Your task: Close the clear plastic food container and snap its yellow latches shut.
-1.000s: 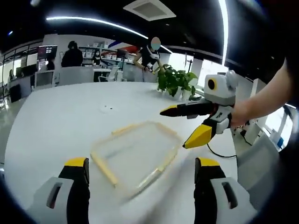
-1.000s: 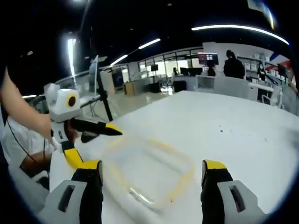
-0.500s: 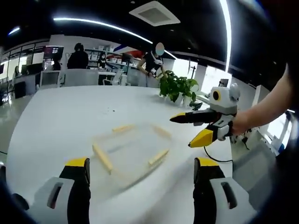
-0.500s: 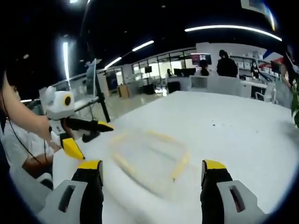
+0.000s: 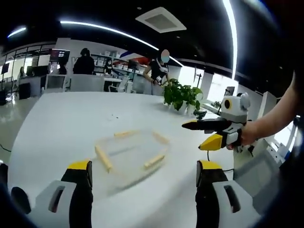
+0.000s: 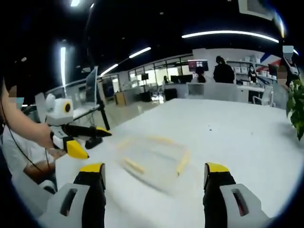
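A clear plastic food container (image 5: 129,151) with yellow latches lies flat on the white table (image 5: 61,123), its lid on. It also appears blurred in the right gripper view as the container (image 6: 153,156). My left gripper (image 5: 140,178) stands open, well back from the container, nothing between its fingers. My right gripper (image 6: 153,180) is open too, also short of the container. The right gripper (image 5: 205,133) shows at the right of the left gripper view, jaws parted, and the left gripper (image 6: 90,140) shows at the left of the right gripper view.
A potted green plant (image 5: 180,92) stands at the table's far side. People (image 5: 85,61) work at desks behind. A cable (image 5: 223,158) runs off the table's right edge. A person's arm (image 6: 21,128) holds the left gripper.
Both grippers have drawn back and away from the container, which now looks smaller and farther. The container itself stays on the table. Both stay open.
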The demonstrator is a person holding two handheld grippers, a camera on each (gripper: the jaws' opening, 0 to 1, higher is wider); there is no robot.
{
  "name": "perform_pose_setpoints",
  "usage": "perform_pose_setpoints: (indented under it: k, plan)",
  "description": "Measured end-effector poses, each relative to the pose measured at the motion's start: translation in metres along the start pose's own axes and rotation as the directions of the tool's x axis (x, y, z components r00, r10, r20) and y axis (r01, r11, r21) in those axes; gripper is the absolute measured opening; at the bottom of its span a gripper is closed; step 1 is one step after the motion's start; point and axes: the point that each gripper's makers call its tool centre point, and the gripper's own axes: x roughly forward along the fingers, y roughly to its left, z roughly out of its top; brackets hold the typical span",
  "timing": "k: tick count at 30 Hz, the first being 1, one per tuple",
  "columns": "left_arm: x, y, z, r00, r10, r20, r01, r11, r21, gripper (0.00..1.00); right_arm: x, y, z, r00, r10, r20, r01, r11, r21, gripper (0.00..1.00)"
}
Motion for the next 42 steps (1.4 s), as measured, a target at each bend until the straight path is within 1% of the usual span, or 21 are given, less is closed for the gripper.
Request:
perform_pose_setpoints:
  k: [2, 4, 5, 7, 9, 12, 14, 17, 20, 24, 26, 29, 31, 36, 38, 40, 42]
  plan:
    - [-0.005, -0.001, -0.005, 1.000, 0.005, -0.012, -0.004, 1.000, 0.029, 0.91, -0.002, 0.001, -0.002, 1.000, -0.005, -0.002, 0.005, 1.000, 0.000, 0.85]
    - [-0.009, -0.001, -0.008, 1.000, 0.010, -0.011, -0.010, 1.000, 0.009, 0.90, -0.004, 0.002, -0.005, 1.000, -0.014, -0.004, 0.014, 1.000, -0.003, 0.85]
    - [-0.012, -0.001, -0.009, 1.000, 0.016, -0.002, -0.016, 1.000, -0.003, 0.90, -0.006, 0.004, -0.005, 1.000, -0.014, -0.007, 0.014, 1.000, -0.018, 0.85]
    - [-0.016, -0.001, -0.010, 1.000, 0.024, -0.002, -0.024, 1.000, -0.006, 0.90, -0.008, 0.008, -0.004, 1.000, -0.011, -0.007, 0.011, 0.999, -0.031, 0.85]
    - [-0.021, -0.004, -0.008, 0.999, 0.028, 0.015, -0.028, 1.000, -0.009, 0.90, -0.011, 0.014, -0.002, 1.000, -0.006, -0.001, 0.006, 0.999, -0.042, 0.84]
    - [-0.024, -0.008, -0.006, 0.999, 0.025, 0.022, -0.025, 1.000, -0.004, 0.90, -0.019, 0.024, 0.000, 1.000, -0.002, 0.007, 0.003, 0.997, -0.071, 0.83]
    - [-0.026, -0.008, -0.005, 0.999, 0.030, 0.028, -0.030, 1.000, 0.002, 0.90, -0.022, 0.027, -0.001, 1.000, -0.001, 0.008, 0.002, 0.997, -0.074, 0.83]
    - [-0.033, -0.008, -0.001, 0.998, 0.044, 0.052, -0.043, 0.999, -0.020, 0.90, -0.029, 0.029, -0.002, 1.000, -0.011, 0.027, 0.013, 0.998, -0.062, 0.83]
    - [-0.041, -0.013, 0.001, 0.996, 0.052, 0.071, -0.050, 0.998, -0.033, 0.90, -0.038, 0.029, -0.002, 0.999, -0.028, 0.039, 0.030, 0.999, -0.038, 0.83]
    - [-0.048, -0.018, -0.003, 0.994, 0.063, 0.084, -0.061, 0.998, -0.032, 0.90, -0.049, 0.029, -0.004, 0.997, -0.041, 0.058, 0.042, 0.999, -0.003, 0.83]
    - [-0.052, -0.018, -0.006, 0.994, 0.073, 0.085, -0.070, 0.997, -0.040, 0.90, -0.054, 0.028, -0.007, 0.997, -0.057, 0.057, 0.058, 0.998, -0.009, 0.83]
    - [-0.058, -0.022, -0.005, 0.992, 0.089, 0.092, -0.087, 0.996, -0.020, 0.88, -0.061, 0.025, -0.008, 0.995, -0.077, 0.070, 0.076, 0.997, 0.017, 0.82]
    - [-0.063, -0.023, -0.003, 0.990, 0.097, 0.105, -0.094, 0.995, -0.034, 0.88, -0.066, 0.023, -0.008, 0.993, -0.093, 0.075, 0.090, 0.995, 0.037, 0.82]
    - [-0.072, -0.022, -0.003, 0.984, 0.122, 0.127, -0.116, 0.992, -0.057, 0.88, -0.074, 0.024, -0.010, 0.992, -0.104, 0.077, 0.103, 0.994, 0.028, 0.83]
    - [-0.076, -0.022, -0.004, 0.982, 0.133, 0.133, -0.125, 0.990, -0.072, 0.88, -0.079, 0.025, -0.009, 0.990, -0.115, 0.084, 0.113, 0.993, 0.024, 0.85]
    - [-0.080, -0.022, -0.006, 0.980, 0.148, 0.132, -0.137, 0.987, -0.088, 0.86, -0.081, 0.028, -0.009, 0.991, -0.109, 0.084, 0.106, 0.994, 0.037, 0.85]
    - [-0.084, -0.026, -0.008, 0.980, 0.152, 0.132, -0.141, 0.986, -0.084, 0.85, -0.084, 0.033, -0.009, 0.991, -0.106, 0.087, 0.105, 0.994, 0.022, 0.85]
